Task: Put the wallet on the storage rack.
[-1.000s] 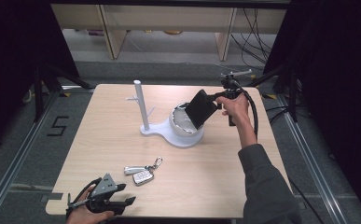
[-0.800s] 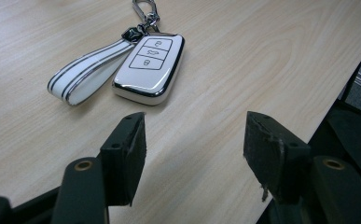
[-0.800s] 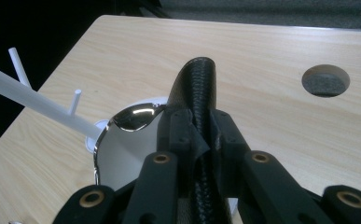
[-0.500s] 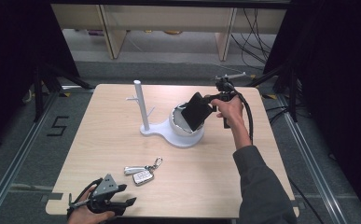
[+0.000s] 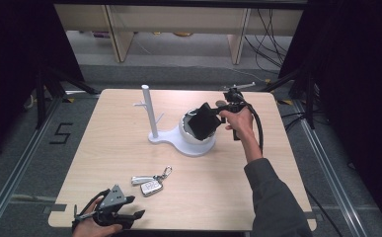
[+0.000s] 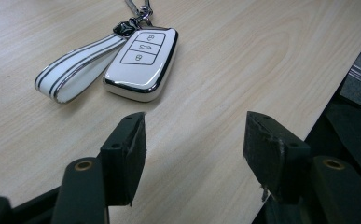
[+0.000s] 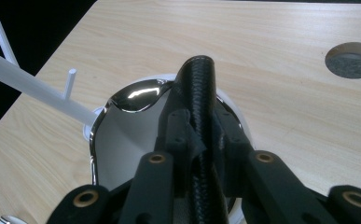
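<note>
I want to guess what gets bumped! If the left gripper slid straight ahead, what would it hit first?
Probably the white car key with its strap. It lies on the table ahead of the open left gripper, slightly left of centre, so it might only clip it.

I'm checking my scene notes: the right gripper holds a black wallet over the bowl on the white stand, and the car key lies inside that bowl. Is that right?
One detail is off. The car key lies on the table, in front of the left gripper, as the left gripper view shows. The right gripper does hold the black wallet over the bowl on the white stand.
</note>
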Motion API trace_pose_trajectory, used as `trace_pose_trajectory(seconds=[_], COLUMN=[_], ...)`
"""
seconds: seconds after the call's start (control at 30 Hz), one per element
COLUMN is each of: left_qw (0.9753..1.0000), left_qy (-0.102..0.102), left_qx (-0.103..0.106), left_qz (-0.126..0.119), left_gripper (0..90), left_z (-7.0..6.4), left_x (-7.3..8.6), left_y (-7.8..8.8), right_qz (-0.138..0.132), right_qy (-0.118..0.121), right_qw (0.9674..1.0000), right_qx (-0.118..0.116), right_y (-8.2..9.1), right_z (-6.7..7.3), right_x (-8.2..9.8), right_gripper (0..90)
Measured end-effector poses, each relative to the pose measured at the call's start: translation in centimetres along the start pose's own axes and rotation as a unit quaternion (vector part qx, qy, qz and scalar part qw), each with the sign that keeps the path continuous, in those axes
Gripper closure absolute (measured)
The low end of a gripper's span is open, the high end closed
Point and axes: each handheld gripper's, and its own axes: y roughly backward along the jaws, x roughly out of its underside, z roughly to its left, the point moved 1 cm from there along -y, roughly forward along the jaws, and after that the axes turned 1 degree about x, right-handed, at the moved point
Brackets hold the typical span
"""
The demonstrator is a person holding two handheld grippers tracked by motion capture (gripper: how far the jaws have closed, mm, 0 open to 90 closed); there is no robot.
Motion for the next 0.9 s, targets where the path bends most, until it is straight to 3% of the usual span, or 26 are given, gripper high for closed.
trace_pose_trajectory(seconds=[0.03,0.1,0.17,0.27,0.3,0.37,0.43,0.57,0.6,0.7,0.77,0.87,0.9], left_qw=[0.9999,1.0000,1.0000,1.0000,0.9999,1.0000,0.9999,0.9998,0.9998,0.9997,0.9995,0.9995,0.9994], left_qy=[-0.011,0.005,0.004,0.003,0.012,0.003,0.010,0.014,0.014,0.020,0.026,0.029,0.029], left_qx=[-0.001,-0.004,-0.005,-0.003,-0.011,-0.006,-0.009,-0.012,-0.012,-0.015,-0.016,-0.016,-0.016], left_qz=[0.005,0.002,0.002,0.001,0.001,0.002,0.002,0.003,0.003,0.005,0.000,0.003,0.002], left_gripper=[39.1,38.9,38.3,37.5,37.1,36.8,36.7,35.0,34.5,33.3,31.4,29.2,28.3], left_z=[0.2,0.0,0.1,0.2,0.1,0.3,0.2,0.2,0.2,0.3,0.3,0.4,0.4], left_x=[0.0,0.0,0.0,0.0,0.0,0.0,0.0,0.0,0.0,0.0,0.0,0.0,0.0], left_y=[0.1,0.1,0.1,0.1,0.1,0.1,0.2,0.2,0.2,0.2,0.2,0.2,0.2], right_qz=[-0.003,-0.002,-0.013,-0.015,-0.020,-0.013,-0.014,-0.029,-0.024,-0.028,-0.031,-0.042,-0.036], right_qy=[0.006,-0.001,0.024,0.031,0.039,0.061,0.060,0.057,0.043,0.036,0.046,0.040,0.051], right_qw=[1.0000,1.0000,0.9994,0.9992,0.9986,0.9965,0.9961,0.9969,0.9979,0.9983,0.9979,0.9981,0.9980], right_qx=[0.004,0.006,0.019,0.022,0.031,0.057,0.064,0.045,0.043,0.037,0.032,0.020,0.016], right_y=[0.1,0.2,0.5,1.2,1.8,2.5,2.9,4.3,4.8,5.2,5.8,6.1,6.4], right_z=[-0.1,-0.2,-0.5,-0.5,-0.6,-0.6,-0.6,-1.0,-0.9,-1.1,-1.5,-1.5,-1.6], right_x=[-0.1,-0.1,-0.1,-0.1,-0.2,-0.1,0.0,0.8,1.1,1.7,2.7,3.4,4.1], right_gripper=[75.1,70.4,62.2,59.3,53.7,51.9,50.5,45.7,45.7,45.3,42.8,41.6,40.6])
